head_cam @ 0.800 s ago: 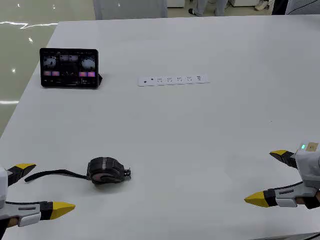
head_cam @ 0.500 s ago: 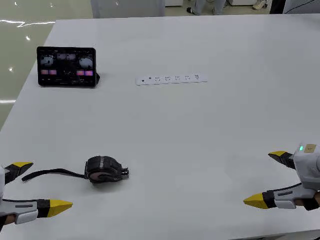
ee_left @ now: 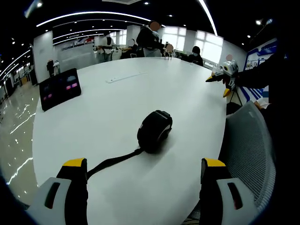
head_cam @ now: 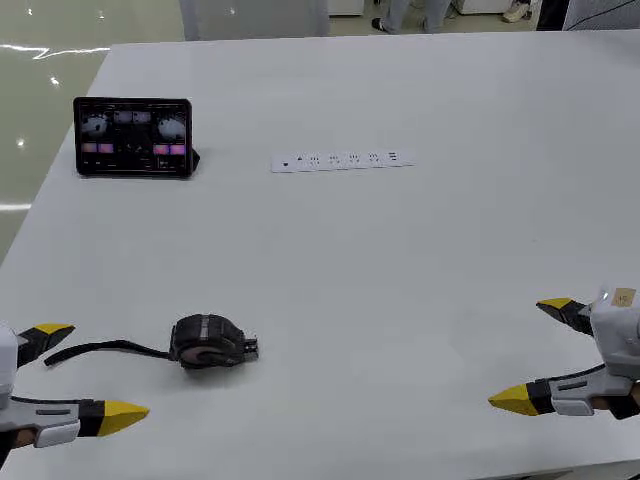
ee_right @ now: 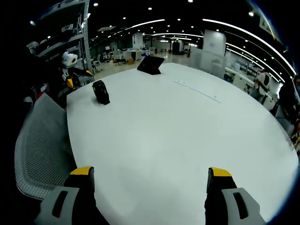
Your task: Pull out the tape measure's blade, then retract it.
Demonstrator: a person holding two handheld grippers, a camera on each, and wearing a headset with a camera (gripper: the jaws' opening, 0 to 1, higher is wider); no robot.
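Black tape measure (head_cam: 208, 341) beside left tongs (head_cam: 97, 370)

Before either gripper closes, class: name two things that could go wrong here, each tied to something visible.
1. The strap lies between the left gripper and the tape measure; the open jaws might catch it instead of the case.
2. The tape measure sits loose on the table; tugged by the right gripper alone, it would probably slide.

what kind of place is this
Probably a big open-plan lab or workshop hall: a large white table carrying a tablet and a power strip, metal shelving racks to one side, and a glossy floor around it.
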